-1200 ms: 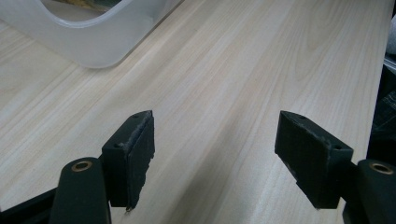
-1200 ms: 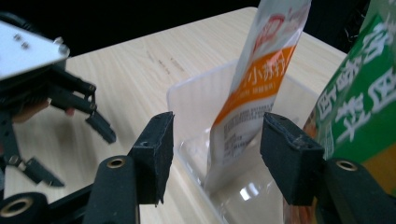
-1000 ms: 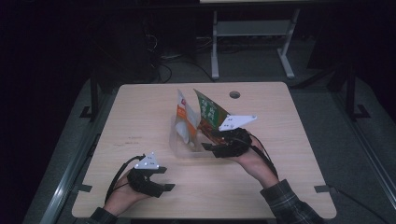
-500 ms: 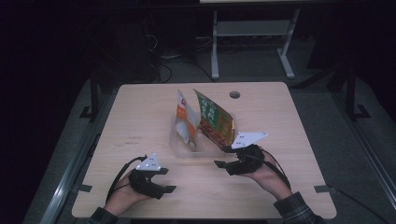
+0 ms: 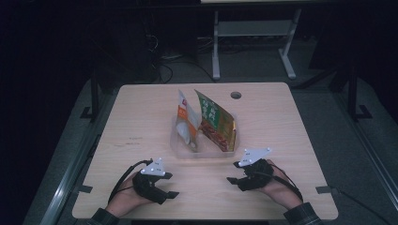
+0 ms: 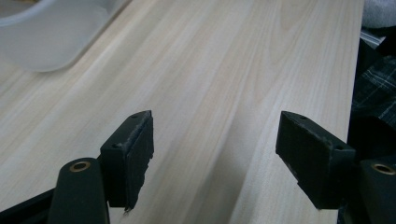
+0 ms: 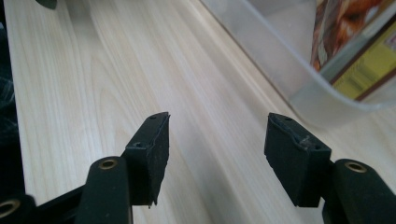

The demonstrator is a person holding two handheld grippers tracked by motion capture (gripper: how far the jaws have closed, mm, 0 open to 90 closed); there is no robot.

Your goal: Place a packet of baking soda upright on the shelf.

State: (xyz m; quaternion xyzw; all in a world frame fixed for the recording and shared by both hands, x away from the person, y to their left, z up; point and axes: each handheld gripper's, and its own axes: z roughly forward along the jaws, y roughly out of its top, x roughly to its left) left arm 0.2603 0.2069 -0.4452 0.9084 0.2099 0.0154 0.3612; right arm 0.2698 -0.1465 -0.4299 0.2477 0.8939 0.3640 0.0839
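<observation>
Now we rest both claws, left claw (image 5: 174,194) and right claw (image 5: 231,180), wide open and empty, near the clear bin (image 5: 180,149) holding 2 packets (image 5: 216,123); retreat gently.

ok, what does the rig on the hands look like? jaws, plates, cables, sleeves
Both the left gripper and right gripper are black, each topped by a pale grey three-cornered plate with small dark dots. The jaws are blocky black pads on arms with brass-ringed holes. Black cables loop off them. The right sleeve is dark plaid.
</observation>
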